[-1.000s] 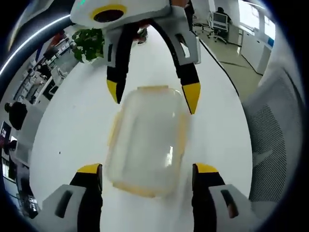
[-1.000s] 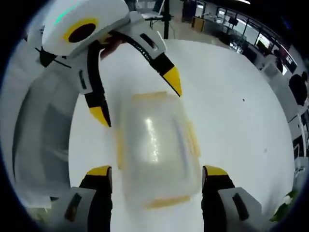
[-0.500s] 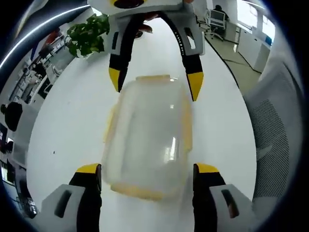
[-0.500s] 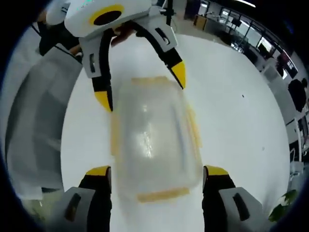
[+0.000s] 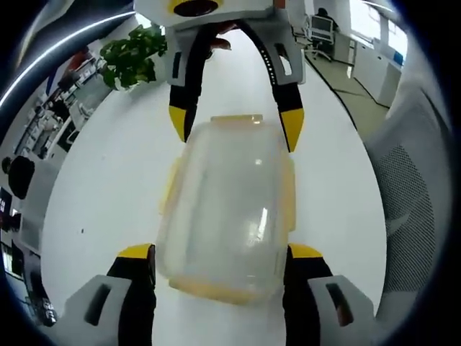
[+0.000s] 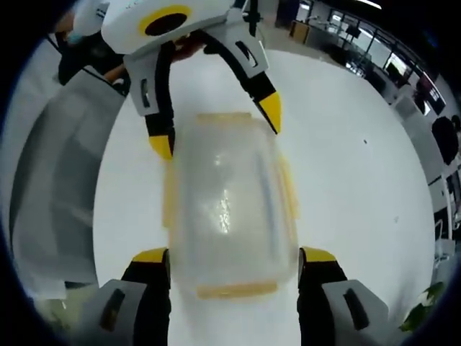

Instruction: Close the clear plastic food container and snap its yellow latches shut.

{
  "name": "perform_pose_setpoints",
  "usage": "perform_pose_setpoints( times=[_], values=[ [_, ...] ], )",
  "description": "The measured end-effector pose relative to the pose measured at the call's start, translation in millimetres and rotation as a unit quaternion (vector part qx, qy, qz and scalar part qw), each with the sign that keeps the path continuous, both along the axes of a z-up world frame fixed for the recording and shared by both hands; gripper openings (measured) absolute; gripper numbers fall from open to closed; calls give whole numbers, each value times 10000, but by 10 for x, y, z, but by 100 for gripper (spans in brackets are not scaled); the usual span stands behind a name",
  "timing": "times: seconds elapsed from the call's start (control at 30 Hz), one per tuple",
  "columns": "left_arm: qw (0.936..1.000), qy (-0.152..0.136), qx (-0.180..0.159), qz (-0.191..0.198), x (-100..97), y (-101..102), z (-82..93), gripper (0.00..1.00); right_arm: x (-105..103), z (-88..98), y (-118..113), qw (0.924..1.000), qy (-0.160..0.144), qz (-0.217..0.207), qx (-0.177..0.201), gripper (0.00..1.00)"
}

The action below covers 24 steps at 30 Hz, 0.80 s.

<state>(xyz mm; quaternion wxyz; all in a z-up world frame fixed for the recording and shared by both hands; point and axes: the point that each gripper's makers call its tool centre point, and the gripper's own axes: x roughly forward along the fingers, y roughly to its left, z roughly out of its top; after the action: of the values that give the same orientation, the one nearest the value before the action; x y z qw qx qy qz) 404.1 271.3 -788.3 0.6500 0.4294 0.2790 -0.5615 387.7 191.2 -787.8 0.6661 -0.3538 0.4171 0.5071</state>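
Left gripper view, left to right. Potted plant (image 5: 133, 58): green leaves, far left on the white table (image 5: 101, 187). Left gripper (image 5: 220, 263): yellow-tipped jaws rise from the near edge, spread apart, one tip on each side of the container's near end, close against its walls; contact cannot be told. Clear plastic food container (image 5: 227, 205): centre, on the table, lid on top, long axis running near to far. Yellow latches (image 5: 169, 184): along both long sides and both short ends; whether they are snapped down cannot be told. Right gripper (image 5: 234, 126): enters from the far side, jaws apart, yellow tips straddling the container's far end. Mesh chair (image 5: 414, 194): grey, right of the table.

Right gripper view, left to right. Grey chair back (image 6: 54, 180): left of the table (image 6: 346, 166). Right gripper (image 6: 230, 263): jaws apart, tips flanking the container's (image 6: 227, 202) near end, just beside its walls. Latches (image 6: 288, 191): yellow strips on all four edges. Left gripper (image 6: 216, 126): comes from the far side, jaws apart, tips at the container's far corners. Office desks and monitors: far right, blurred.
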Motion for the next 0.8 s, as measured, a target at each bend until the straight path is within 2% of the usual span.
perform_pose_setpoints(
  times=[0.8],
  values=[
    [9998,8,-81,156,-118,249,1,72,-115,-16,260,10000,-21,34,-55,72]
  ],
)
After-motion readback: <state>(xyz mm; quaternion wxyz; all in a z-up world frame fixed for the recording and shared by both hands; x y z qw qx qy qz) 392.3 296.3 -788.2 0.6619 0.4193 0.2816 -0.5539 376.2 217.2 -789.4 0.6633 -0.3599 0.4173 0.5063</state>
